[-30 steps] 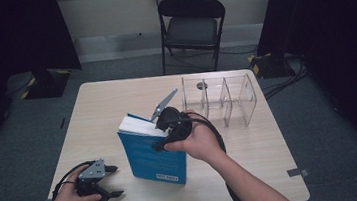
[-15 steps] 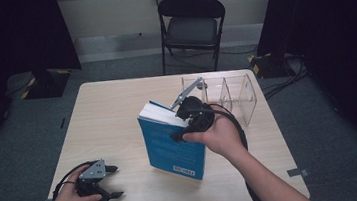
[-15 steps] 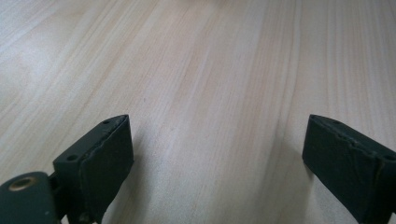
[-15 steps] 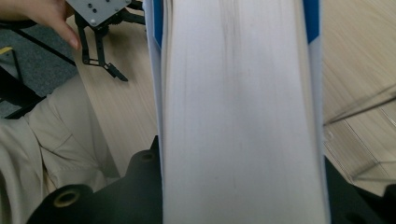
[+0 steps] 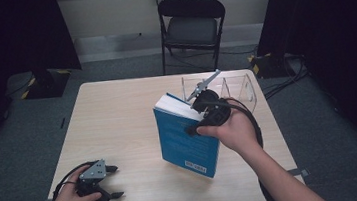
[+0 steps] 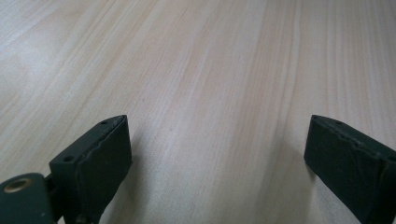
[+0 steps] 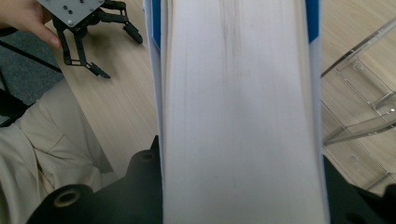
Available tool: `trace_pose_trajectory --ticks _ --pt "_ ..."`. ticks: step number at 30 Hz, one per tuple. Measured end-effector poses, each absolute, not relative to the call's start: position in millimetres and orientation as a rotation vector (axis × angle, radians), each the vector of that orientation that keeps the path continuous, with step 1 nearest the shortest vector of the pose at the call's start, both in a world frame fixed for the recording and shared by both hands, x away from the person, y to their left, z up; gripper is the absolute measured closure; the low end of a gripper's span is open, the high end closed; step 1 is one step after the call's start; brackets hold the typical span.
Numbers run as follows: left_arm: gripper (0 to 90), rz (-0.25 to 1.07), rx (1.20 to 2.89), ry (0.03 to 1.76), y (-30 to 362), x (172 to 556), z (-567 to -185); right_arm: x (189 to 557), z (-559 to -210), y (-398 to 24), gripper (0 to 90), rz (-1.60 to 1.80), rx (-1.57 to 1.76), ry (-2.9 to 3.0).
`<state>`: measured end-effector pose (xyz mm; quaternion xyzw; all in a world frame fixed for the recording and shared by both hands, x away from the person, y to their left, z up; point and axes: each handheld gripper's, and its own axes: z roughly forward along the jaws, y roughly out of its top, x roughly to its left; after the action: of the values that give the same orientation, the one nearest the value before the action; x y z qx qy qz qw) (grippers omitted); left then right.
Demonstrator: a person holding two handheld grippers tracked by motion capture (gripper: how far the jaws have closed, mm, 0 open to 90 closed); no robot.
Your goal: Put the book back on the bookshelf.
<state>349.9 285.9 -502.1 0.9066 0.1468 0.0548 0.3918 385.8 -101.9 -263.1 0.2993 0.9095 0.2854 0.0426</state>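
A thick blue book (image 5: 185, 140) stands tilted over the table (image 5: 118, 117), page edges up, with my right gripper (image 5: 194, 119) shut on it from the right. In the right gripper view the white page block (image 7: 238, 112) runs between the jaws of that gripper (image 7: 240, 186). My left gripper (image 5: 116, 181) rests near the table's front left corner, held by a hand. Its jaws have just been opening and stand wide with only bare wood between them in the left gripper view (image 6: 217, 149). The right gripper view also catches the left gripper (image 7: 121, 57) farther off.
A clear acrylic rack (image 5: 238, 86) with upright dividers stands at the table's back right, just behind the book; its edge shows in the right gripper view (image 7: 364, 93). A black folding chair (image 5: 191, 28) stands beyond the far edge. Cables lie on the floor at right.
The right gripper has carried the book to the right and a little up, toward the acrylic rack, and stood it more upright. The left hand has stayed in place.
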Motion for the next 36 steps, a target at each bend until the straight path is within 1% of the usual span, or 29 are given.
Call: trace_pose_trajectory --ticks 24,36 --pt "5.6 0.138 2.302 0.375 285 349 -502 389 -254 -146 61.8 0.837 1.12 2.653" --pt "5.5 0.138 2.302 0.375 285 349 -502 395 -248 -161 61.8 0.802 1.201 2.591"
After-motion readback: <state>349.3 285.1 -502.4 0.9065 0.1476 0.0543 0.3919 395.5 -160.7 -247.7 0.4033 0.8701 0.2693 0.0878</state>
